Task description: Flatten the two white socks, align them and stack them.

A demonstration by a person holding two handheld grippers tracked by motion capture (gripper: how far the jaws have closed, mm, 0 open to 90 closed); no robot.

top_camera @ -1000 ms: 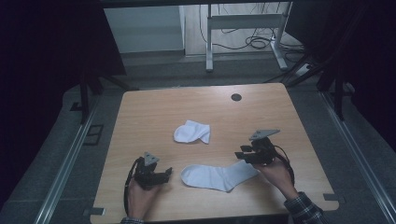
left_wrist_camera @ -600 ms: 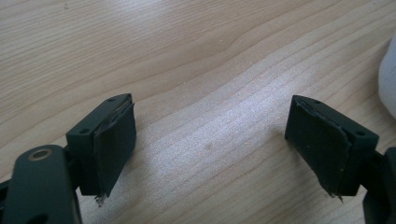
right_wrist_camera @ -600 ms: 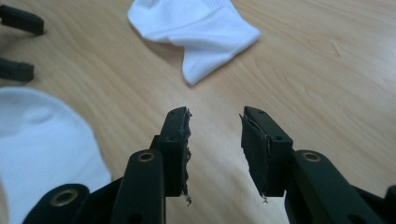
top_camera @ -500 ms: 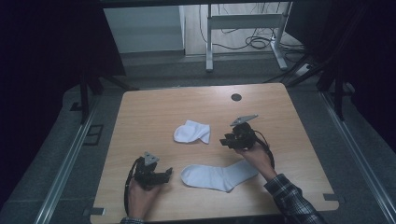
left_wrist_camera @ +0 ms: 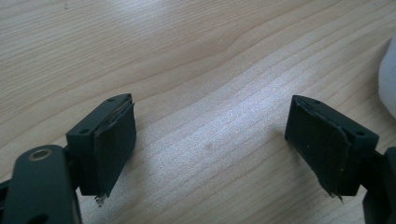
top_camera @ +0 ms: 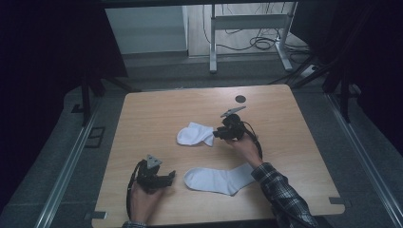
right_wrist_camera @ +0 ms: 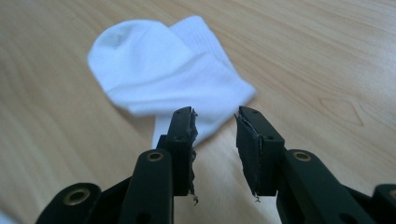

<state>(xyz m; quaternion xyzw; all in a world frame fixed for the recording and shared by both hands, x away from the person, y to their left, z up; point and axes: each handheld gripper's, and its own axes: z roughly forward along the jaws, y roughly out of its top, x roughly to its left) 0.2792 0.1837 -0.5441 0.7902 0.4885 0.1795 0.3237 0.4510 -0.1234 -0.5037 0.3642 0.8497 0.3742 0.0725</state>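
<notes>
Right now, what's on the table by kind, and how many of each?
White socks: 2, a folded sock and a flat sock
Handheld grippers: 2, the left gripper and the right gripper
Total: 4

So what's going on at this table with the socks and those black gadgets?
A person sits at a wooden table holding a two-jawed claw tool in each hand. The right claw, jaws partly open, is just short of a folded white sock mid-table, seemingly about to grab its edge. The left claw rests near the front edge with jaws wide open over bare wood, gripping nothing. A second white sock lies flat between the two arms, untouched.
</notes>
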